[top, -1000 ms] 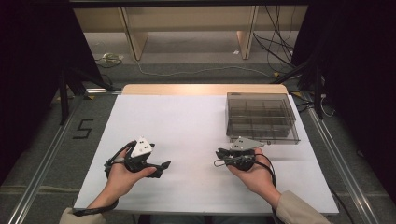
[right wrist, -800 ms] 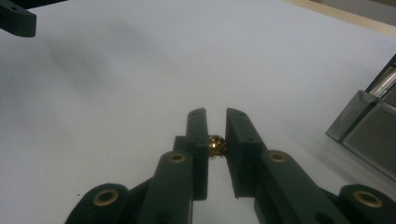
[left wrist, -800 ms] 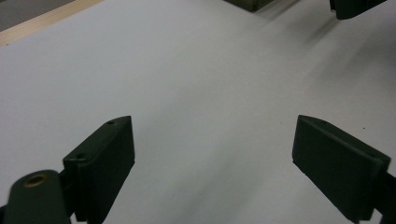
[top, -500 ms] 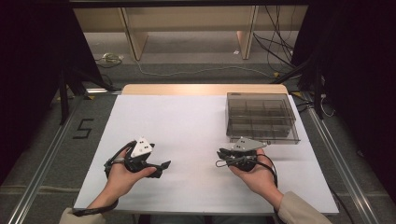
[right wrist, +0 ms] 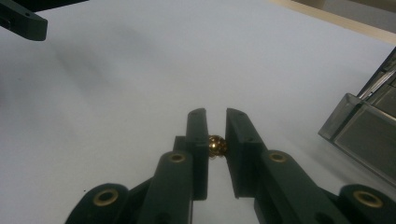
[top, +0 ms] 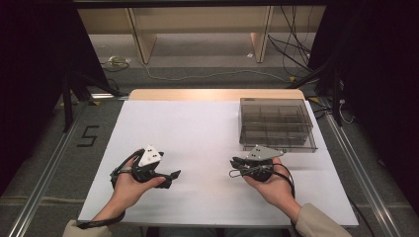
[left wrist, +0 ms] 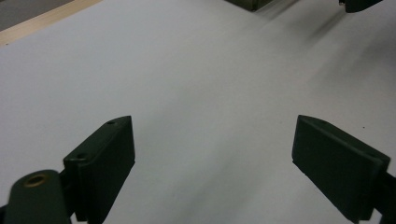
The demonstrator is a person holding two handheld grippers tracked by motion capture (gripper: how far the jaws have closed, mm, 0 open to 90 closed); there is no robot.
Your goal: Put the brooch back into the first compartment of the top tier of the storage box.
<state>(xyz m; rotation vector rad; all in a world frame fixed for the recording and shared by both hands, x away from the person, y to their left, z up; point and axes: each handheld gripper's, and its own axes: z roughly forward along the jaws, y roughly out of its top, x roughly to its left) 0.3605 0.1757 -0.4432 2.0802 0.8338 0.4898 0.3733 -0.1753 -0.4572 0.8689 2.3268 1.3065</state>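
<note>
The right gripper [right wrist: 215, 122] pinched a brass bead [right wrist: 217, 145], probably bound for the box [top: 276, 126]; the left gripper [left wrist: 212, 140] stood spread.

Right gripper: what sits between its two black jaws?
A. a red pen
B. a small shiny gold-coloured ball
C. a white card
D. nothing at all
B: in the right gripper view, a small shiny gold-coloured ball sits pinched between the nearly closed jaws of the right gripper, above the white table top.
</note>
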